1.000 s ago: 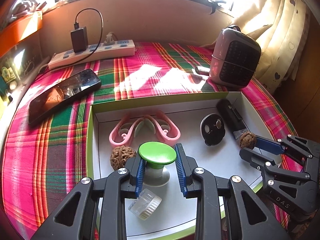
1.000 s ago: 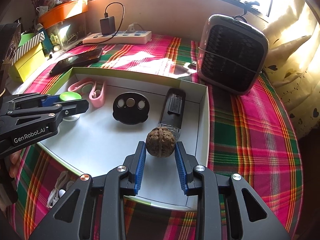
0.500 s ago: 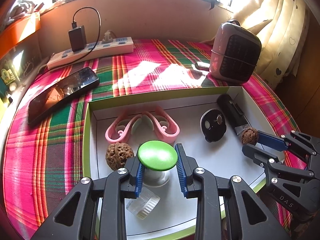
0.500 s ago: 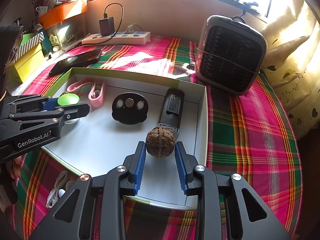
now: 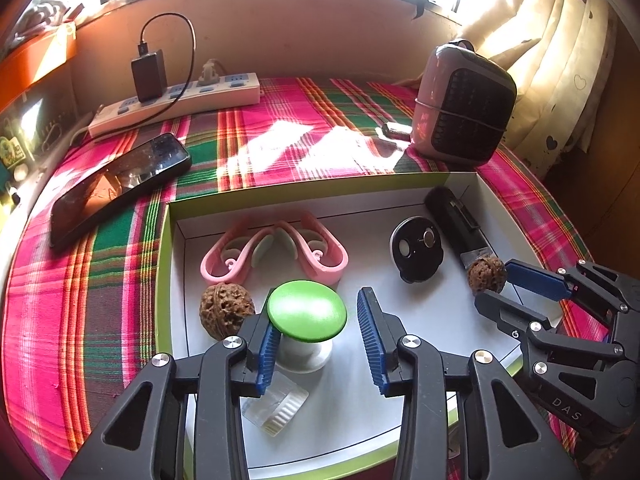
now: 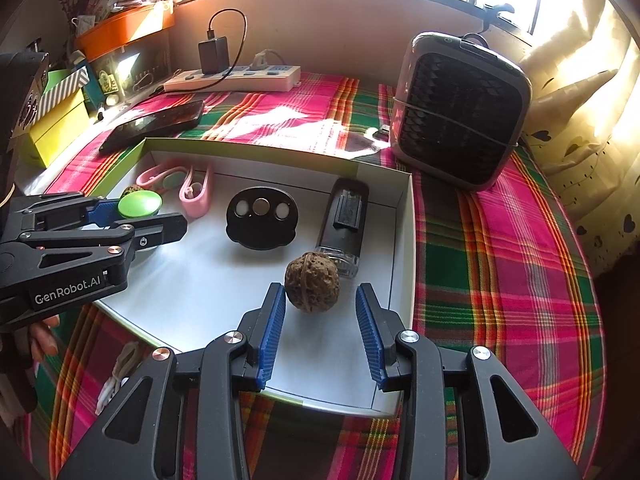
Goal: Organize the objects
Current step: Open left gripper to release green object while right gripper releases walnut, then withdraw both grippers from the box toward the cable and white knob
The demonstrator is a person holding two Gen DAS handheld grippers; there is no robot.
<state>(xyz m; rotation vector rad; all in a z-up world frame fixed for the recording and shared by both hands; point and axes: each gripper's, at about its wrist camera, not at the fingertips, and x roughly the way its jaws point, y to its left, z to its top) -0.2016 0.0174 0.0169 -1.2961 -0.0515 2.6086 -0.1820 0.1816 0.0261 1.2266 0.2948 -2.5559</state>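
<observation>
A white box with a green rim (image 5: 168, 280) lies on the plaid cloth. Inside it my left gripper (image 5: 316, 336) is open around a green-topped knob (image 5: 307, 315) on a white stem; the right pad stands clear of it. A walnut (image 5: 226, 310) lies just left of it and a clear cap (image 5: 276, 404) below. My right gripper (image 6: 320, 332) is open around a second walnut (image 6: 312, 287) resting on the box floor (image 6: 200, 292) near the right wall. The box also holds a pink curved clip (image 5: 276, 252), a black disc (image 6: 262, 222) and a black device (image 6: 344, 222).
A phone (image 5: 120, 184) and a power strip with a charger (image 5: 176, 100) lie beyond the box at the left. A small fan heater (image 6: 460, 108) stands at the back right. Boxes and an orange tray (image 6: 124, 28) sit at the far left.
Both grippers have opened: the left one let go of the green knob, the right one let go of the walnut, which now rests on the box floor.
</observation>
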